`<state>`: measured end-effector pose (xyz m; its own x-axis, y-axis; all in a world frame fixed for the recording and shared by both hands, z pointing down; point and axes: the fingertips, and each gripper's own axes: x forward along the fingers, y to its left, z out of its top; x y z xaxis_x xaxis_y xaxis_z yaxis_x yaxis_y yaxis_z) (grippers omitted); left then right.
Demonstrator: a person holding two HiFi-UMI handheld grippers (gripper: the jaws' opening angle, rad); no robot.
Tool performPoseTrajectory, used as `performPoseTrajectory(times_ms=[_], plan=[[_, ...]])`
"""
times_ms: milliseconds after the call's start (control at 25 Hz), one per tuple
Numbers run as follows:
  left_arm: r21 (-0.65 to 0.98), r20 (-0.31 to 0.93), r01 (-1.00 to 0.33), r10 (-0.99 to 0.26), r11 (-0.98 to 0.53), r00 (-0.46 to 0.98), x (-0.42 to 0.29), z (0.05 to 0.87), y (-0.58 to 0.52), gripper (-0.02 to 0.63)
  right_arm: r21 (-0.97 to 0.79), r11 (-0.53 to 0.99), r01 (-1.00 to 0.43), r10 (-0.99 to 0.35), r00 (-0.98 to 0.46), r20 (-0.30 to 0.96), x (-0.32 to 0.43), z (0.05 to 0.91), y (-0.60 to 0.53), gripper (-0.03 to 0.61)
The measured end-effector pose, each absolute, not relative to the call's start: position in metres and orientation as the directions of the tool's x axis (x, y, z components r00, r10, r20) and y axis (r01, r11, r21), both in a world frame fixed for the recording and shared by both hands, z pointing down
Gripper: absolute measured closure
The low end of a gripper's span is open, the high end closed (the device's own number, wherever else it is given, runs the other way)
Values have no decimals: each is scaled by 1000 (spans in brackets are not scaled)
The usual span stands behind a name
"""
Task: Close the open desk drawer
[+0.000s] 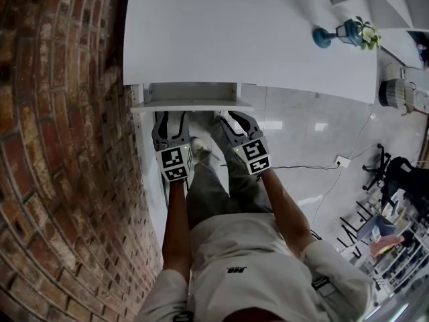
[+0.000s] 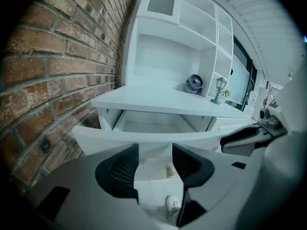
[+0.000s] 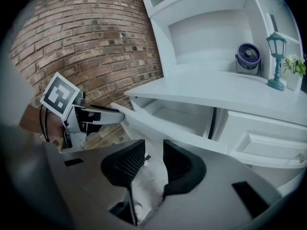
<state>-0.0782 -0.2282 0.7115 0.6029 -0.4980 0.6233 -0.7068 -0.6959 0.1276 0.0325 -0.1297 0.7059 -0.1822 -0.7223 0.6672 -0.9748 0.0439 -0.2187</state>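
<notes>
Drawer (image 1: 191, 103): pulled well out from under the left end of the desk (image 1: 268, 32), hard by the brick wall (image 1: 60, 146). Looks empty inside, as far as the gripper views show.
Drawer front: plain white panel, no knob or pull I can make out, so it's a flat face to push on.
Handling (my guess): light, stiff box on runners. Should slide w/ a steady push, but may rack & jam if shoved at one end only. Best to press the front face square on, both ends together or dead centre.
Left tongs (image 2: 154, 155): parted a moderate gap, nothing between them. Right up by the front's left part; contact not clear.
Right tongs (image 3: 153, 153): likewise parted and empty, by the front's right part.
Second drawer (image 3: 268, 143): next along to the right, shut.
Desk top: white, bare at this end. Small fan (image 3: 248, 59), lantern ornament (image 3: 277, 56) & a little plant (image 3: 293, 65) stand farther along.
Wall side: bricks run tight along the drawer's left — little room for the left tongs there.
Progress: the closing push isn't done yet, by my reading.
</notes>
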Motion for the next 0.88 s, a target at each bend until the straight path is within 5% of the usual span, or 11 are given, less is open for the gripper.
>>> performPoseTrajectory(times_ms=[880], plan=[[130, 625, -700, -490, -703, 608, -57, 712, -256, 380, -209, 30, -977, -724, -166, 669, 55, 708, -158, 457]])
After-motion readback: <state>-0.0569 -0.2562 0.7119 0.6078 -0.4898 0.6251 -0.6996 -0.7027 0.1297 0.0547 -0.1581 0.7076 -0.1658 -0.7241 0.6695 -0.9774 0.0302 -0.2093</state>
